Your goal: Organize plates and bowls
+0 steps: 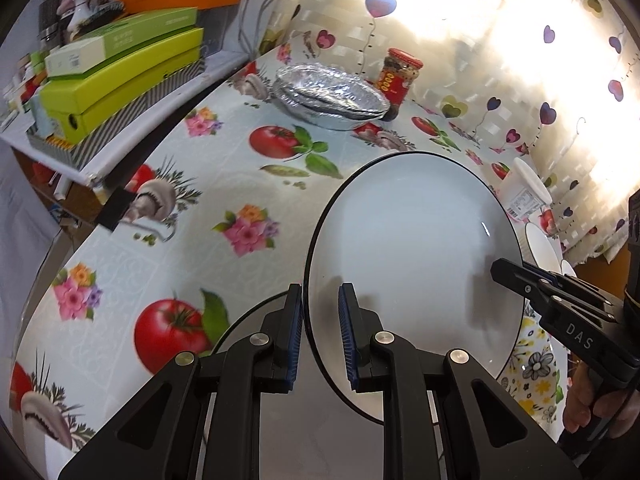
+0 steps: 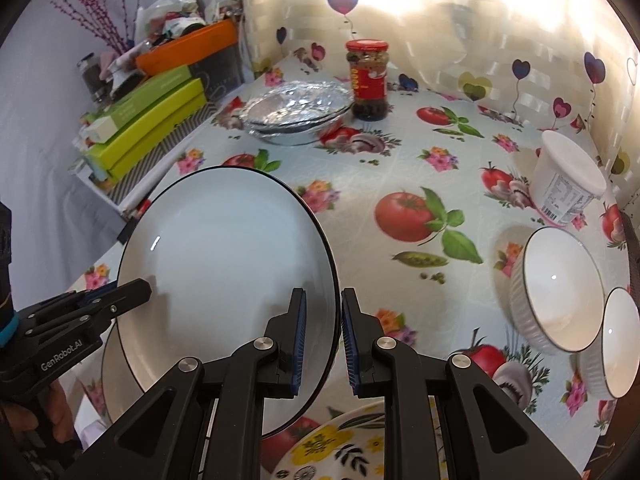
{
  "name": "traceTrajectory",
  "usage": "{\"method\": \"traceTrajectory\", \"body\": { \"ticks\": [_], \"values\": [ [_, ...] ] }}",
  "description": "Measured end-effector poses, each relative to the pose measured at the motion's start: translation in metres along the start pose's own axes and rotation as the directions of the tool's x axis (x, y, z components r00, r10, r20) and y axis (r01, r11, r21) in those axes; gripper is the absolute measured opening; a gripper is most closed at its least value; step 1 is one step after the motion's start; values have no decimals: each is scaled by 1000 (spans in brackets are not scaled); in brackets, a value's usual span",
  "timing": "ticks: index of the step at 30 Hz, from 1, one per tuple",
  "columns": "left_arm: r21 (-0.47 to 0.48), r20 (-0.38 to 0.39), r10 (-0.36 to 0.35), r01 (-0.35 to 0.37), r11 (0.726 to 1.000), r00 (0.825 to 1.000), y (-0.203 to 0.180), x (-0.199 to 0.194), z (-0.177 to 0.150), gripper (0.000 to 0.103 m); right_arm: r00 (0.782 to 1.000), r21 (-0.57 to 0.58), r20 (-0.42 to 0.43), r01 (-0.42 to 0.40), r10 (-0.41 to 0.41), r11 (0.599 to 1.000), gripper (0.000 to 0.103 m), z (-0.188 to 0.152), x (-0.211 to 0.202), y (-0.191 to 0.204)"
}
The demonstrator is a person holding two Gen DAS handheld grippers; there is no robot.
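Both claws clamp one white plate (image 1: 412,248) by opposite rims – the left gripper (image 1: 320,340) on its left edge, the right gripper (image 2: 324,344) on its right edge – holding it above the tablecloth (image 1: 224,184). A second plate (image 2: 116,376) seems to lie under it. Two white bowls (image 2: 560,288) sit at three o'clock, a flowered plate (image 2: 340,448) at six, foil pans (image 2: 296,112) at twelve.
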State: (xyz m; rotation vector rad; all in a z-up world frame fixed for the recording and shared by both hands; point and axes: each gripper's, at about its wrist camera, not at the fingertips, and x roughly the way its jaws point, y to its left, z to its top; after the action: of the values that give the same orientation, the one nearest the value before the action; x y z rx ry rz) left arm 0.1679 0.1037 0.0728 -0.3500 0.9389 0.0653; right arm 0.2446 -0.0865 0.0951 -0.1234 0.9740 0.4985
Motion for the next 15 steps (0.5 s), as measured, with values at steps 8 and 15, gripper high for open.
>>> {"method": "traceTrajectory", "body": {
  "ticks": [8,15],
  "values": [
    [-43,-4,8,-8,999,1000,18,-5,-16,19,1000,-21,-11,-23,23,1000,17,-13,0,18],
    [-57,-7,20,-20,998,1000,30,-10,-25,19,999,-30,-18,-39,38,999,17,-21,-2,32]
  ]
}}
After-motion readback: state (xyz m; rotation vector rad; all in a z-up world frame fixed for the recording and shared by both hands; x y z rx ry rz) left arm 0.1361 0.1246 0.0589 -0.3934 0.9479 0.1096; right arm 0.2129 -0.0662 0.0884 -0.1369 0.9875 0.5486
